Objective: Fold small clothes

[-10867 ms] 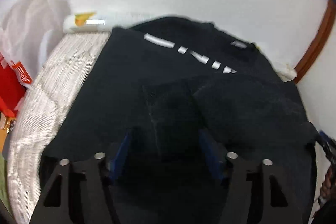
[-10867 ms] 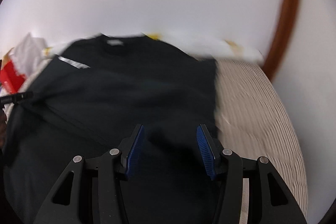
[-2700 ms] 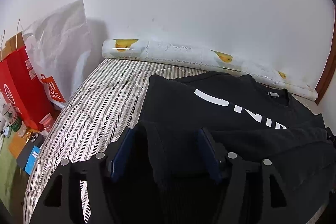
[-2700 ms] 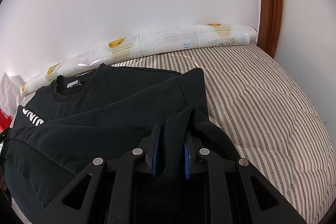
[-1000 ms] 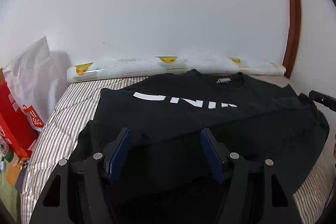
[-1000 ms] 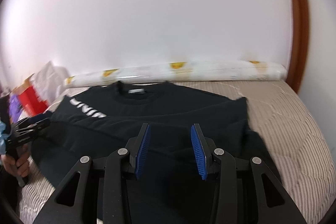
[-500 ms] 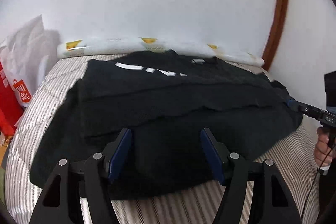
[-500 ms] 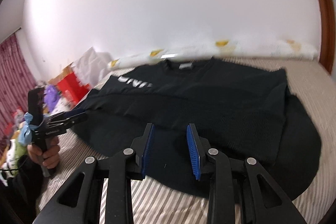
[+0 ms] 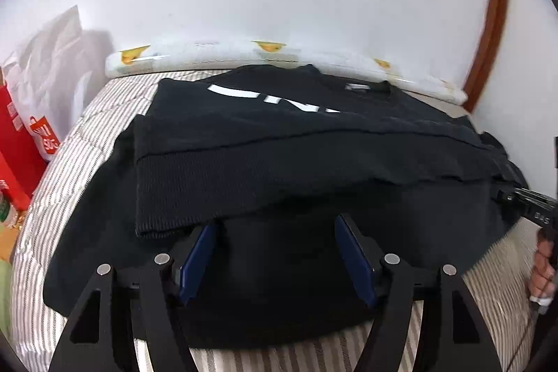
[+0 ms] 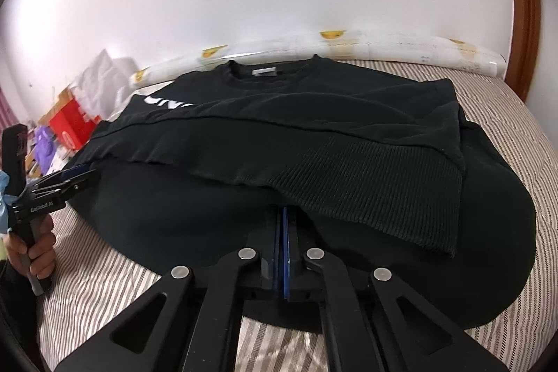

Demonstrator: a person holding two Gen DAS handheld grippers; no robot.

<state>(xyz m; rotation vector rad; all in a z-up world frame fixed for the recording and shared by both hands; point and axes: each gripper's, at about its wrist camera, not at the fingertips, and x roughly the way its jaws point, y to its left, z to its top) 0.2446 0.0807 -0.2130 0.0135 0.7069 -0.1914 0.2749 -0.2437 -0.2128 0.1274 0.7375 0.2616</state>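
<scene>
- A black sweatshirt (image 10: 314,142) lies spread on a striped bed cover (image 10: 505,100), neck toward the wall, white lettering partly hidden under sleeves folded across its chest.
- Seen from the left wrist, the left gripper (image 9: 275,232) hovers low over the sweatshirt's near hem. Its blue pads (image 9: 198,253) are spread and its jaws are opening; dark cloth lies beneath the gap, but nothing presses against either pad.
- Seen from the right wrist, the right gripper (image 10: 281,225) has its blue pads pressed flat together at the near hem, just under the ribbed cuff (image 10: 394,197) of a folded sleeve. Whether cloth is caught between them cannot be told.
- A rolled sheet printed with yellow fruit (image 10: 401,49) lies along the wall behind the collar.
- A red paper bag (image 9: 19,142) and a white plastic bag (image 9: 48,58) stand at the bed's left side.
- Each wrist view shows the other gripper's handle held in a person's hand (image 10: 38,250).
</scene>
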